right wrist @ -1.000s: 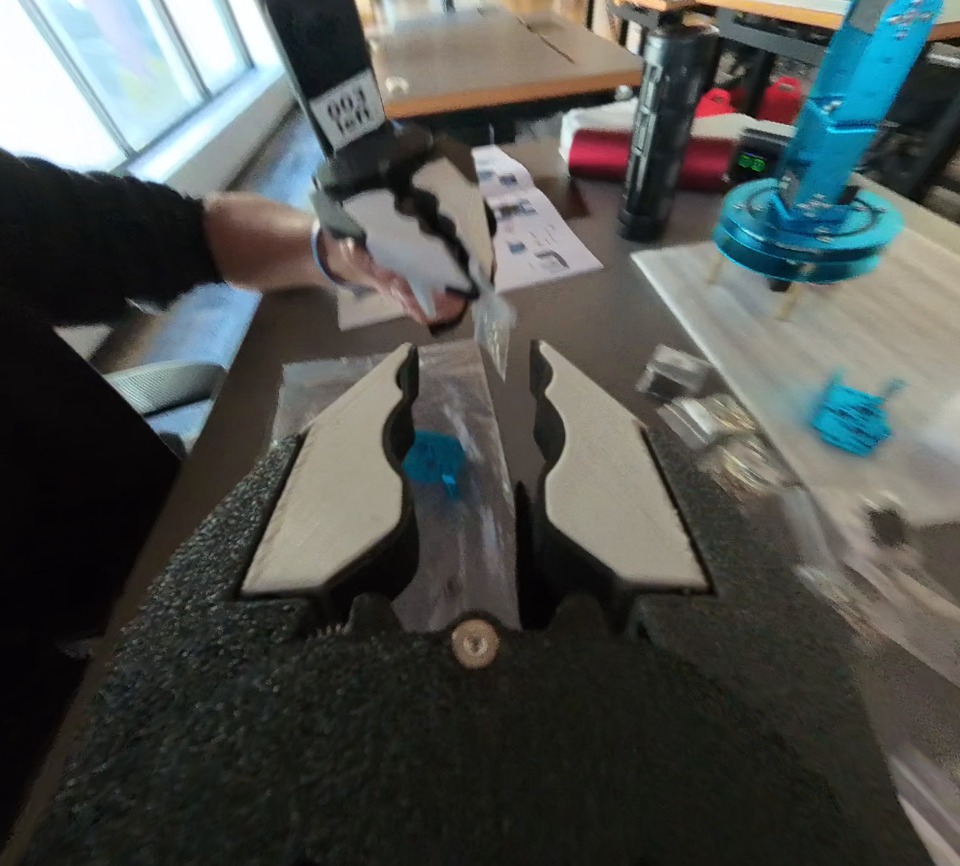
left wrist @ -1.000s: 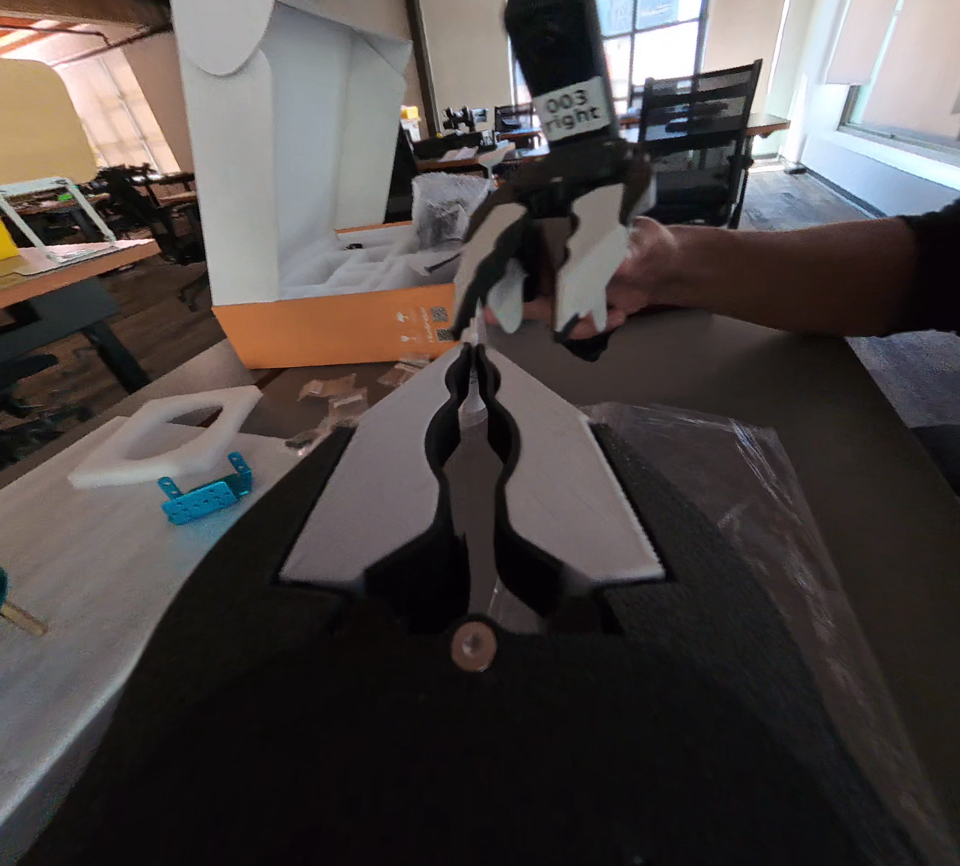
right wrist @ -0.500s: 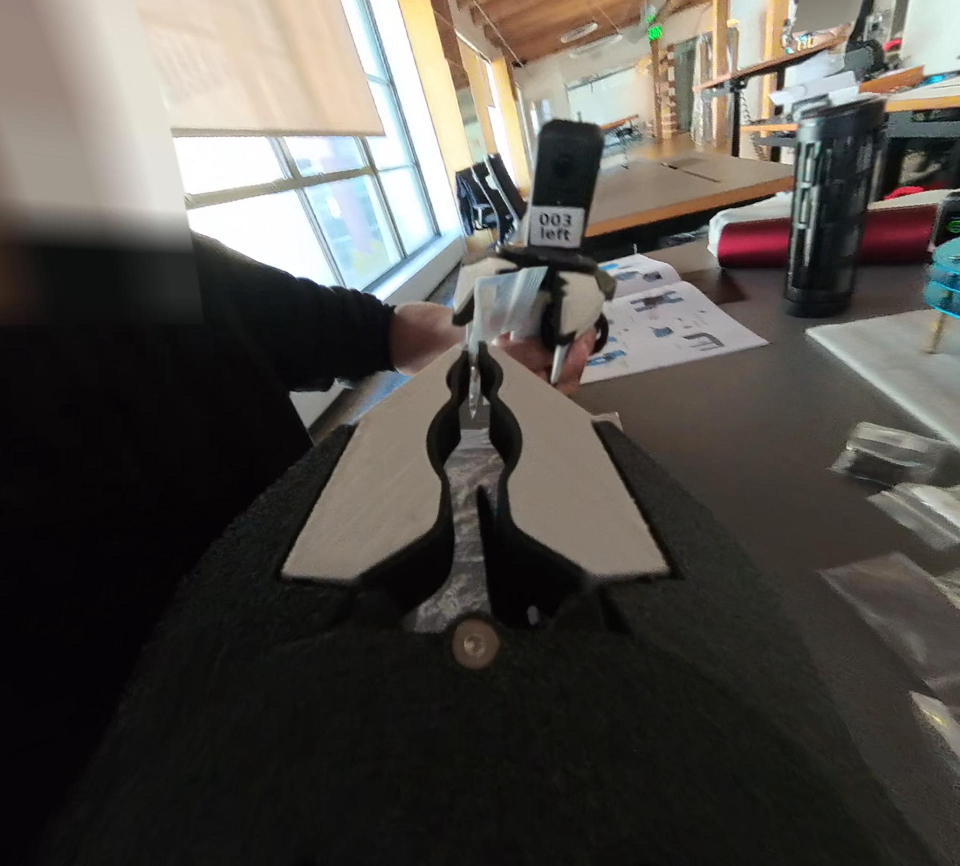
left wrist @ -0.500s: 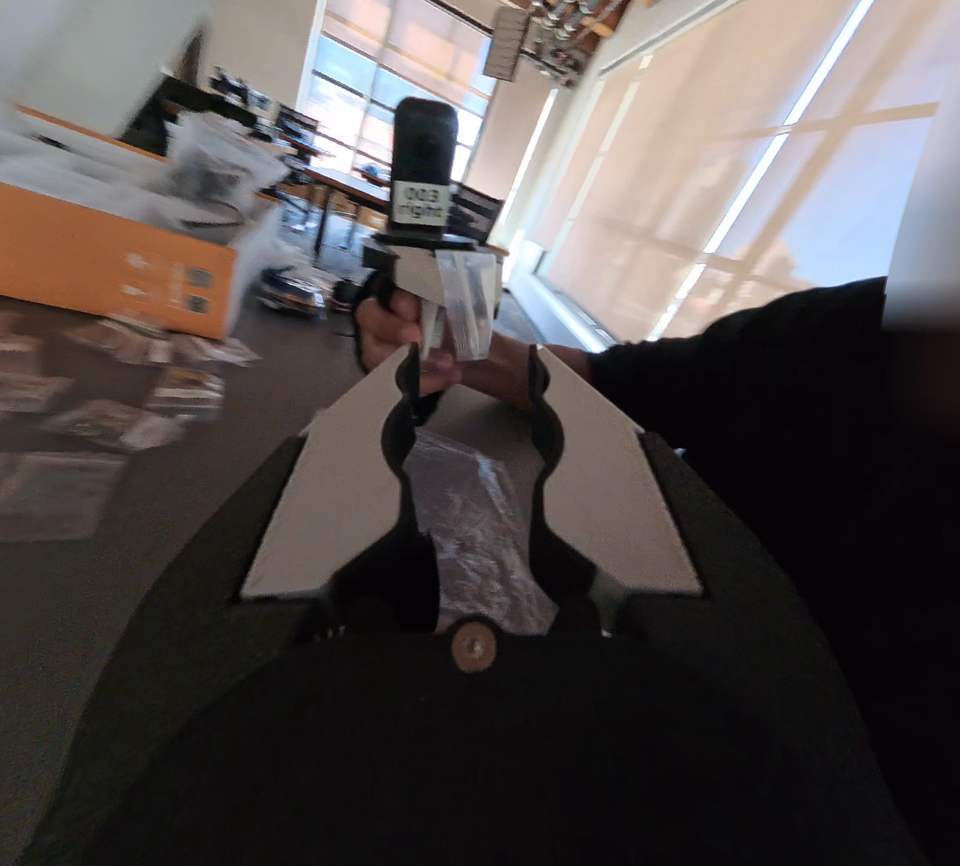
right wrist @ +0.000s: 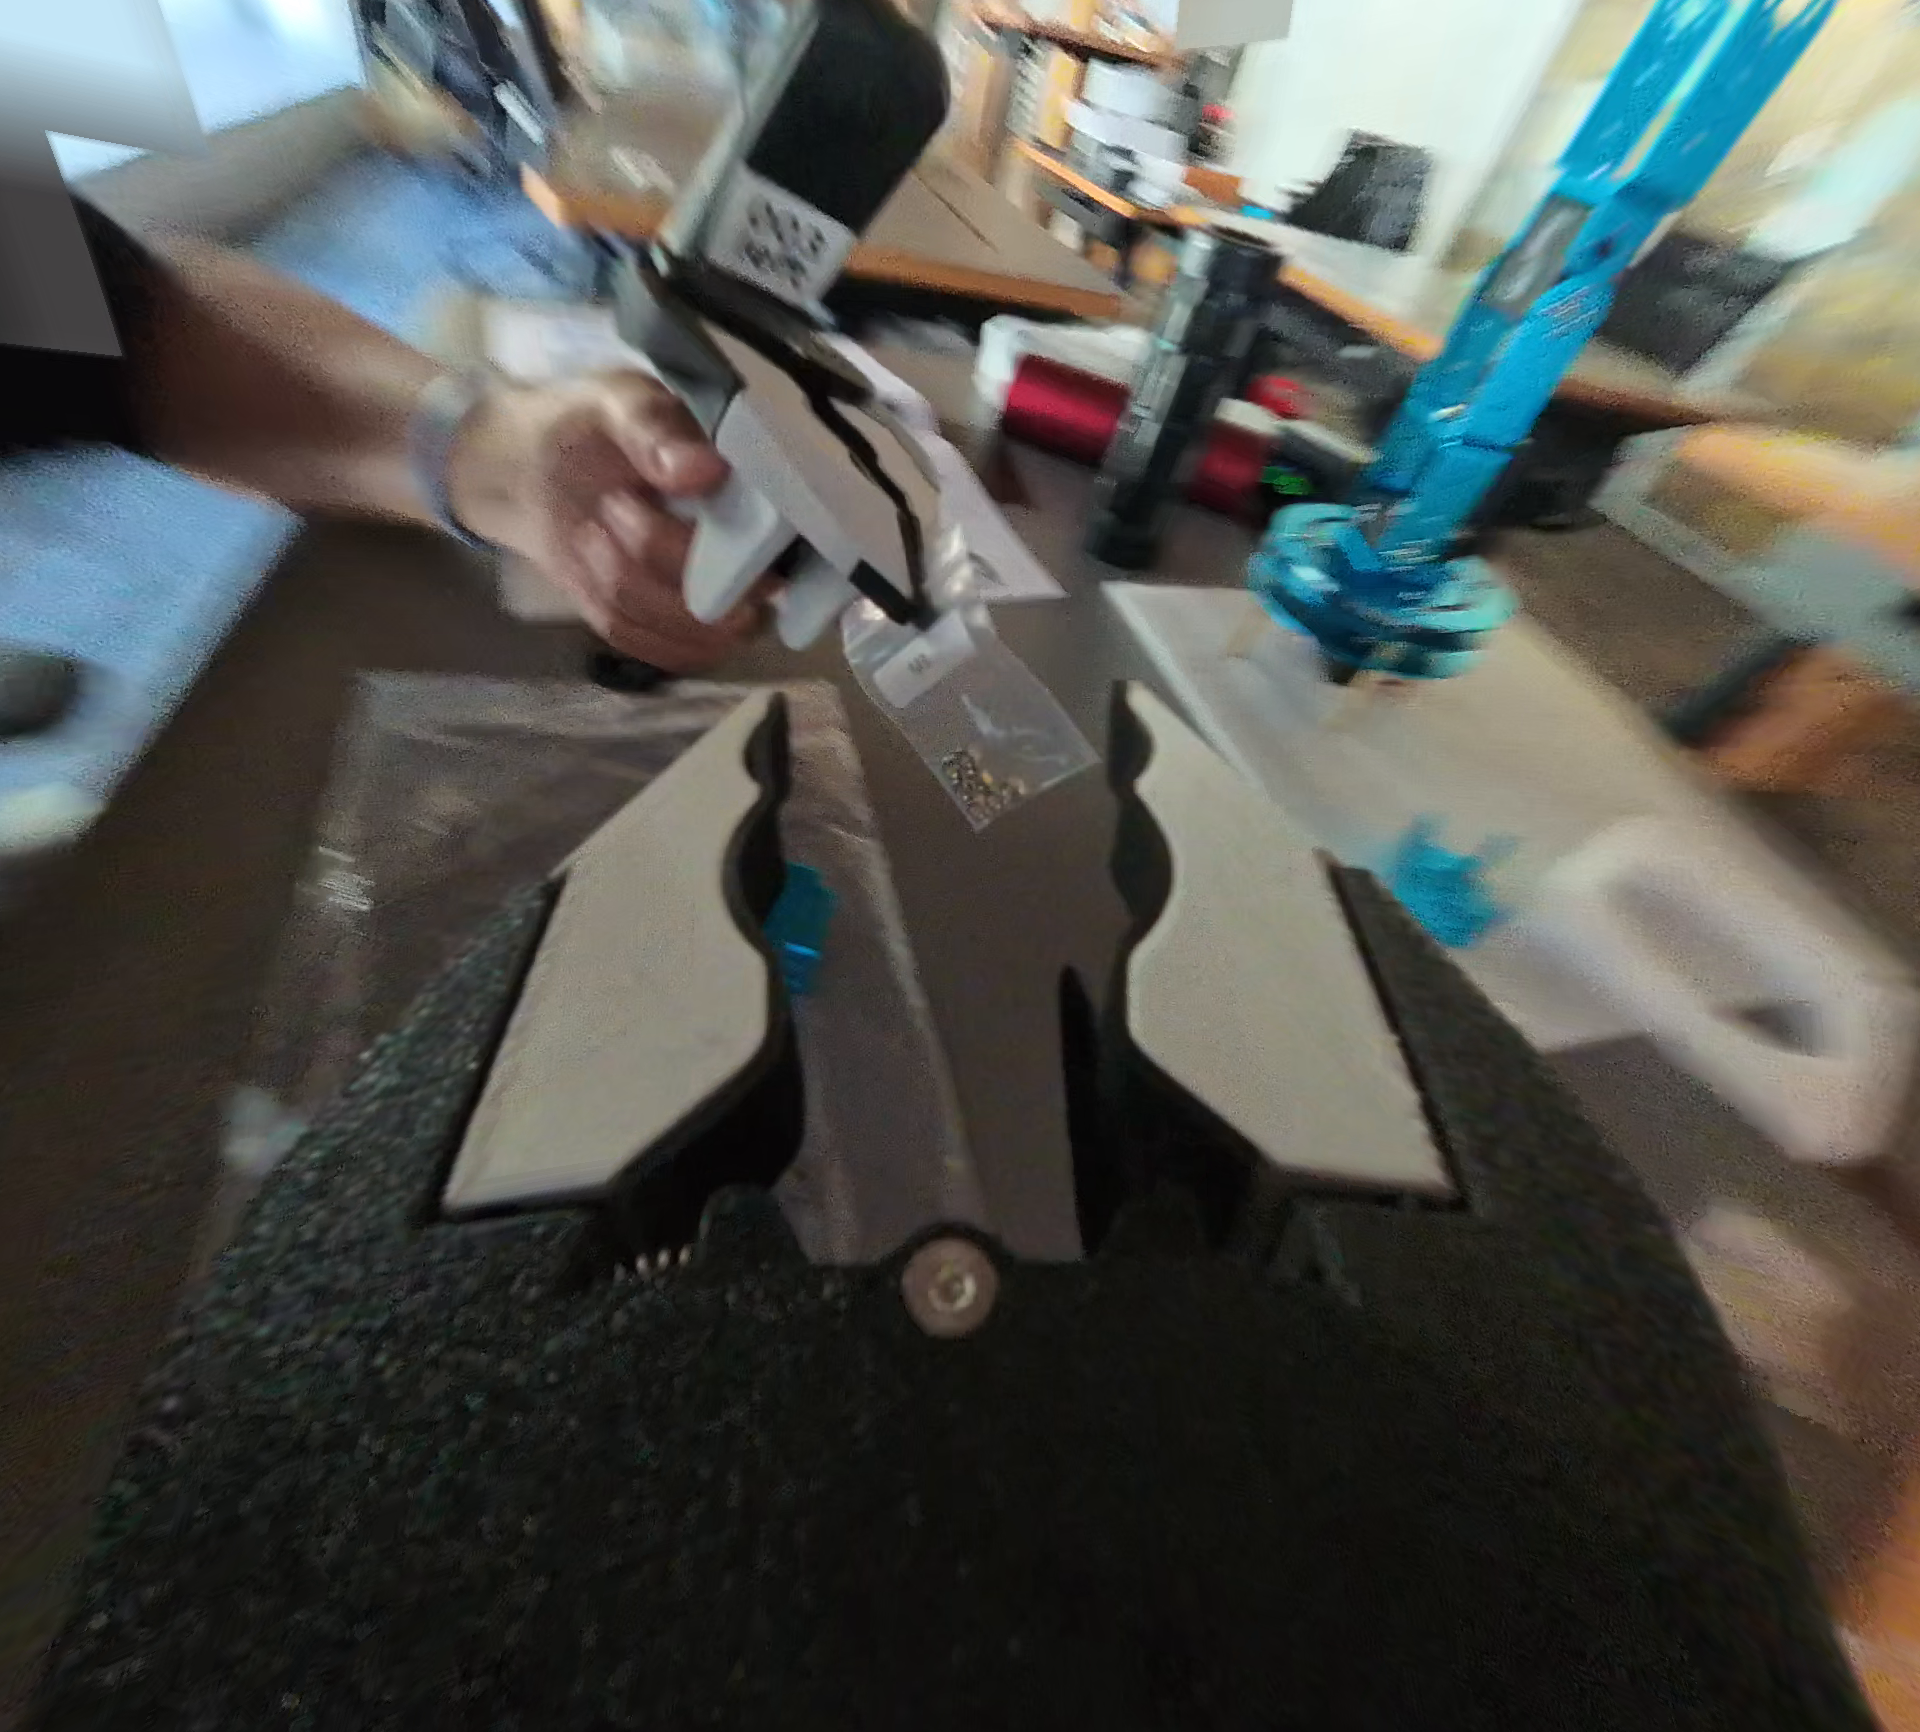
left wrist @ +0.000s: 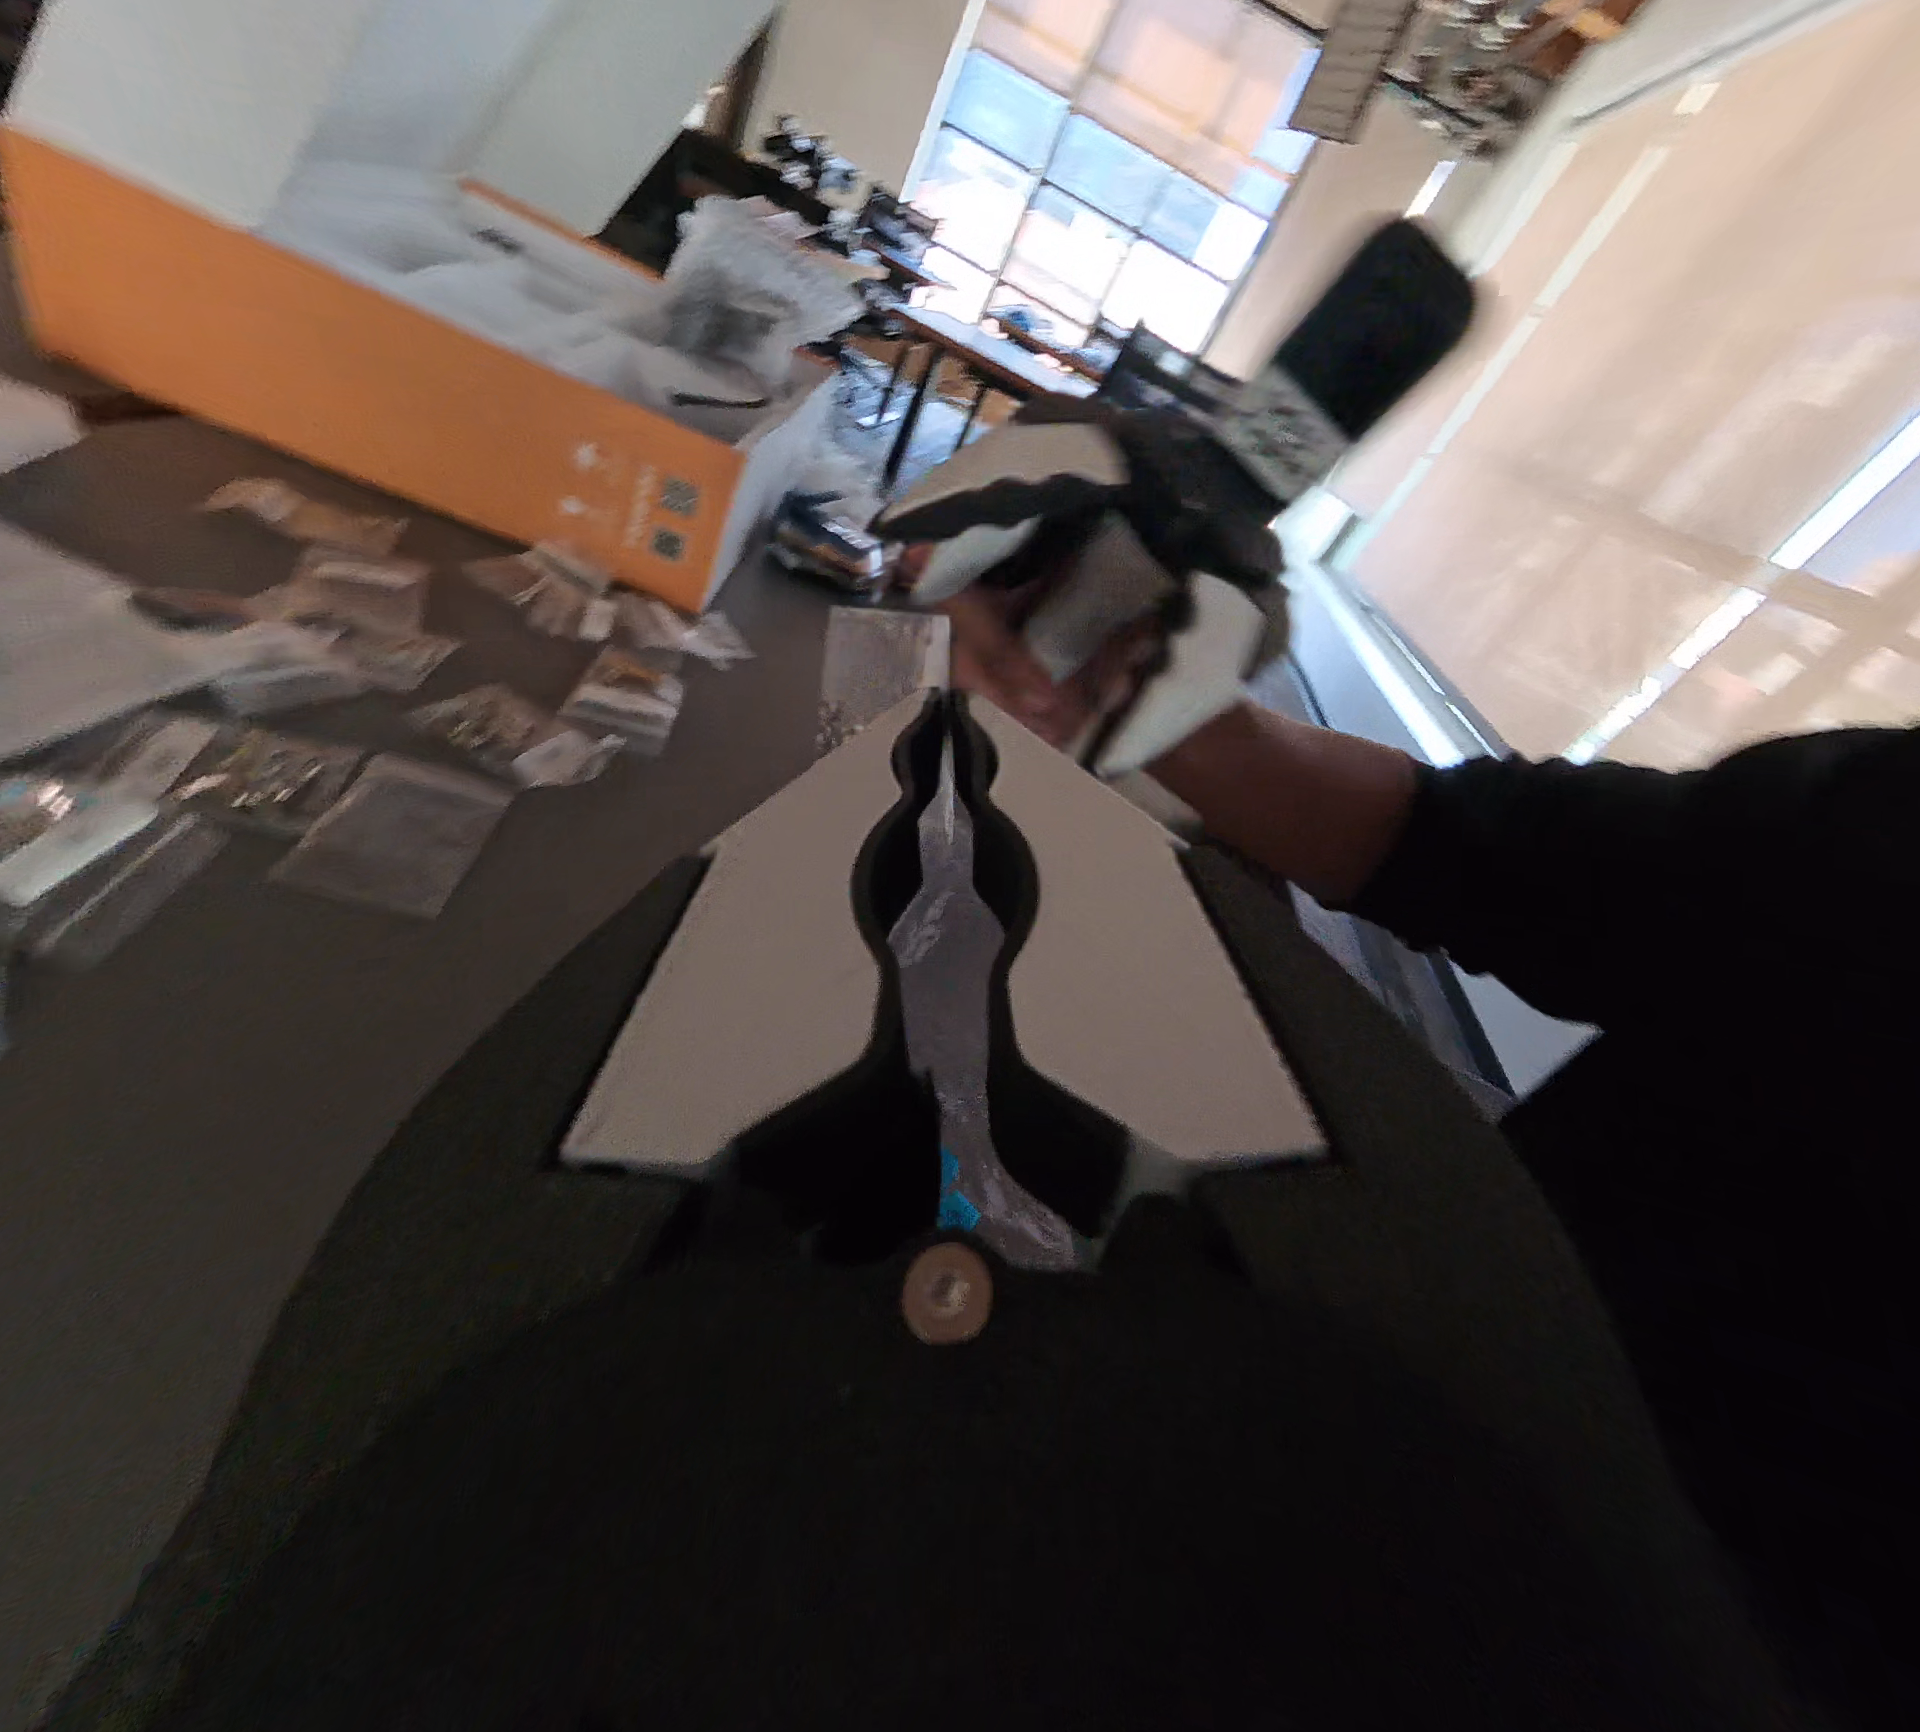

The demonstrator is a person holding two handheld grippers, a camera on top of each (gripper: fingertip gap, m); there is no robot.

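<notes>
My left gripper [left wrist: 943, 706] is shut on the top edge of a small clear plastic bag [left wrist: 883, 669]. In the right wrist view the left gripper [right wrist: 920, 612] holds that bag [right wrist: 966, 726] hanging above the dark table [right wrist: 208, 851], with tiny metal screws in its bottom corner. My right gripper [right wrist: 951, 706] is open and empty, its fingers either side of the hanging bag and not touching it. In the left wrist view the right gripper [left wrist: 1003, 638] shows open, just beyond my left fingertips, held by a hand.
A larger clear bag with a blue part [right wrist: 800, 924] lies under my right gripper. A blue robot arm [right wrist: 1455, 435], a blue bracket [right wrist: 1444, 882], a black bottle [right wrist: 1184, 404] and a red roll [right wrist: 1070, 394] stand right. An orange-and-white open box [left wrist: 364, 394] and several small bags [left wrist: 395, 747] lie left. Less than 4 cm separates the two grippers' tips.
Half a second ago my right gripper was shut on the small bag and my left was open. Now my left is shut on it and my right has opened and drawn back.
</notes>
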